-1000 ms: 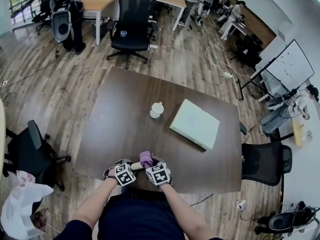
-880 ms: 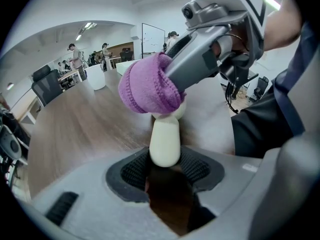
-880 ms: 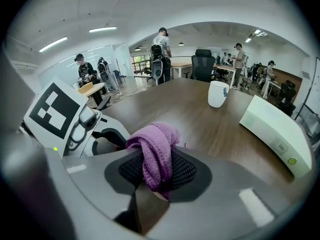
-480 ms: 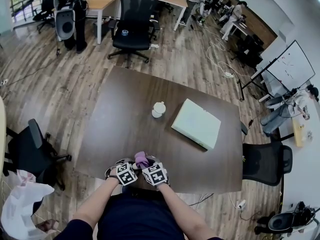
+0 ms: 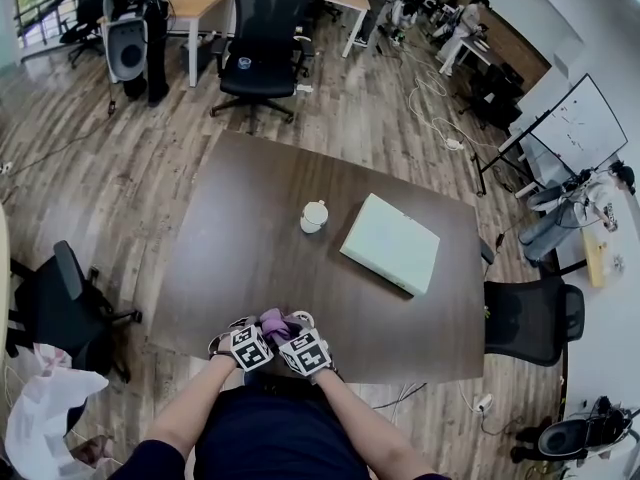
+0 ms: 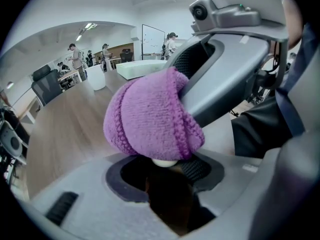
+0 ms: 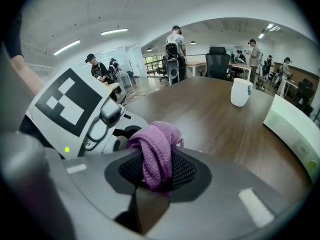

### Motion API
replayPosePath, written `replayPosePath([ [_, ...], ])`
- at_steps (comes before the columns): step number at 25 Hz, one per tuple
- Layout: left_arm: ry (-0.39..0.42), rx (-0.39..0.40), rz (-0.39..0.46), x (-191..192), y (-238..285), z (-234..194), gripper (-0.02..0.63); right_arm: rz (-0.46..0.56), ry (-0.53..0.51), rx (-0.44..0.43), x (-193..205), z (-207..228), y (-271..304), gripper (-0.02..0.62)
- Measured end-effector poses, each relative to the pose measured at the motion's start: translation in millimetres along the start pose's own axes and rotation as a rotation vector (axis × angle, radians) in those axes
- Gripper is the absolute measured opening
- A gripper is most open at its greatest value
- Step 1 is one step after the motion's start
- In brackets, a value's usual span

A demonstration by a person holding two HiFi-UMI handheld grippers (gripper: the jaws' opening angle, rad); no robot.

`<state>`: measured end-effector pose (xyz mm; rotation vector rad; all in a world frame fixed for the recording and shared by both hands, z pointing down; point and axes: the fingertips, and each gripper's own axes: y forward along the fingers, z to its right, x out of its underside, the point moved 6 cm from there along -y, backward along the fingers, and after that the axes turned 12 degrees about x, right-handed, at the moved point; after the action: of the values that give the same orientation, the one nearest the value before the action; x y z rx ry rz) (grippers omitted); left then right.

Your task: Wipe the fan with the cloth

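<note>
Two grippers meet at the near edge of the worktop (image 5: pixel 250 228) in the head view. The left gripper (image 5: pixel 252 336) and the right gripper (image 5: pixel 293 336) point toward each other, with the purple cloth (image 5: pixel 272 320) bunched between their tips. Farther out on the worktop stand a white mug (image 5: pixel 314 217) and, to its right, a flat pale box (image 5: pixel 390 245), both well apart from the grippers.

In the left gripper view the cloth fills the middle. It is pressed down onto the fan (image 6: pixel 164 162), of which only a small white rounded bit shows beneath it, right between the left jaws. Those jaws stand part-way closed on the fan. The right gripper's grey body reaches in from the upper right, behind the cloth.

In the right gripper view the right jaws are narrow and clamp the cloth, which lies folded over between them. The left gripper, with its marker cube, sits just beside it on the left. The mug and the box stand beyond on the worktop, the box at the right edge.
</note>
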<state>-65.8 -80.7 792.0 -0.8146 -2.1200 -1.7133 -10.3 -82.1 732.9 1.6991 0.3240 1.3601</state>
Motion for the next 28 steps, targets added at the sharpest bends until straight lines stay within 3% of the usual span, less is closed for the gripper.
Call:
replayPosePath([
  [7,0.000,0.000,0.003,2,1,0,0.198,-0.007,-0.011,-0.021,15,-2,-11,0.118],
  [28,0.002,0.001,-0.002,1,1,-2,0.198,-0.049,0.037,0.049,65,14,-33,0.115],
])
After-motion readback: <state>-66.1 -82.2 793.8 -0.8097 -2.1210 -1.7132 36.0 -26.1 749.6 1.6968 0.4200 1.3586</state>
